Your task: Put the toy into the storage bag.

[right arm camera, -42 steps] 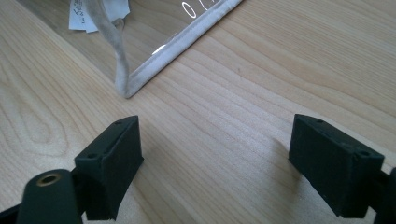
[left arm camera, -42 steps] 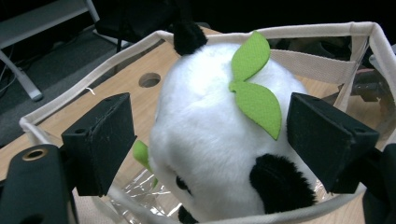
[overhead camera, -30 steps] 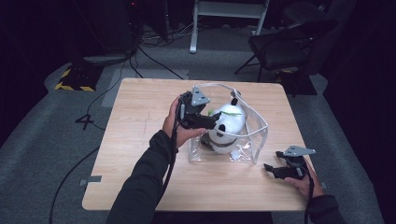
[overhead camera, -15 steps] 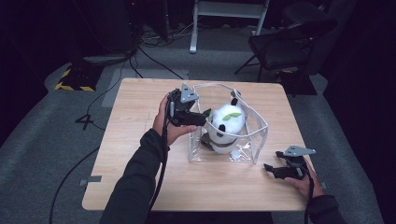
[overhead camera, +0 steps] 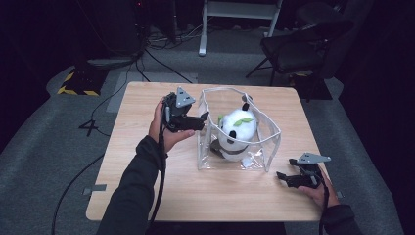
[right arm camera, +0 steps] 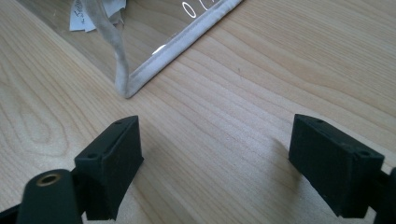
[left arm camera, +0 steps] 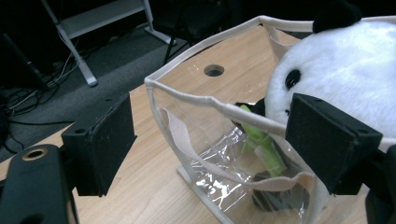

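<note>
A clear plastic bag with white trim is stood open in the middle of the wooden table, and a stuffed panda with a bit of green on it is sat inside; its white head is poked up above the rim. The left gripper is held just off the bag's left wall, jaws pointed right toward it; from the left gripper view the jaws are seen spread wide, having just been opening, with the bag's trimmed corner between them but not pinched, so nothing is gripped. The right gripper is parked low at the near right of the table, a little apart from the bag's near right corner; its jaws are also spread wide over bare wood, nothing held.
</note>
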The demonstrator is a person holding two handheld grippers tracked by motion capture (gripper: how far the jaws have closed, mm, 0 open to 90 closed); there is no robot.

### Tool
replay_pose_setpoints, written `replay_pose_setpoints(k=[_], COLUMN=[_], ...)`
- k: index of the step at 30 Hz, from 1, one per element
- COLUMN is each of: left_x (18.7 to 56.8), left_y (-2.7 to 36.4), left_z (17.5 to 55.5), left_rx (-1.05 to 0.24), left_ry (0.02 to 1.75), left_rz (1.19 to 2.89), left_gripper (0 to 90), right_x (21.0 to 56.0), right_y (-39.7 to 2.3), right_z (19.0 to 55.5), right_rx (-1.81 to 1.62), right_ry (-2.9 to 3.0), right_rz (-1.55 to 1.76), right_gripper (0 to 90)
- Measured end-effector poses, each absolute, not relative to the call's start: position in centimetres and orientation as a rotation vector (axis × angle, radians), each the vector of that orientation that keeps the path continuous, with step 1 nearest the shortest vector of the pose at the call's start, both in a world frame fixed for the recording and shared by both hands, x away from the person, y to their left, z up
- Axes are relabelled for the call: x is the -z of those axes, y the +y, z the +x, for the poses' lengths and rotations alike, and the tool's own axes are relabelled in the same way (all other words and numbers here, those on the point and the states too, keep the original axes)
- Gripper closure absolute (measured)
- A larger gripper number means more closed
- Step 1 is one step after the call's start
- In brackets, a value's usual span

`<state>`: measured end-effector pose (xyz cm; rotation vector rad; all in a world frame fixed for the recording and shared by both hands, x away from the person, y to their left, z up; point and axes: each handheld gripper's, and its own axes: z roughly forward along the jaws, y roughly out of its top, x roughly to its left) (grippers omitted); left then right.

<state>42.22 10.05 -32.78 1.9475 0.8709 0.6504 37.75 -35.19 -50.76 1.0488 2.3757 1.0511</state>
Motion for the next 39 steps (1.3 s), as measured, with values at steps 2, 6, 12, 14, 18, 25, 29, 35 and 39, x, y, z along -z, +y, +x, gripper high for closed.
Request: replay_pose_setpoints(k=[2, 6, 12, 14, 18, 25, 29, 35, 39], left_x=[32.9, 33.1, 33.5, 33.7, 34.3, 35.1, 35.6, 36.4, 36.9], left_y=[10.3, 10.8, 11.4, 11.7, 12.1, 12.9, 13.3, 14.0, 14.6], left_z=[42.2, 42.3, 42.3, 42.2, 42.3, 42.3, 42.2, 41.9, 41.7], left_rx=[-0.652, -0.663, -0.686, -0.694, -0.699, -0.701, -0.705, -0.716, -0.712], left_ry=[0.875, 0.889, 0.901, 0.906, 0.922, 0.950, 0.955, 0.975, 0.989], left_rz=[1.953, 1.964, 1.972, 1.982, 1.998, 2.004, 2.024, 2.040, 2.059], left_gripper=[15.9, 15.9, 15.9, 15.9, 15.9, 16.0, 16.0, 16.0, 16.0], right_x=[50.8, 50.8, 50.8, 50.8, 50.8, 50.8, 50.8, 50.8, 50.8], right_y=[-35.2, -35.2, -35.2, -35.2, -35.2, -35.2, -35.2, -35.2, -35.2], right_z=[37.7, 37.7, 37.7, 37.7, 37.7, 37.7, 37.7, 37.7, 37.7], right_rx=[-1.051, -1.051, -1.051, -1.051, -1.051, -1.051, -1.051, -1.051, -1.051], right_ry=[2.376, 2.376, 2.375, 2.376, 2.376, 2.376, 2.375, 2.376, 2.376], right_rz=[1.048, 1.049, 1.049, 1.049, 1.049, 1.049, 1.049, 1.049, 1.048], right_gripper=[17.1, 17.1, 17.1, 17.1, 17.1, 17.1, 17.1, 17.1, 17.1])
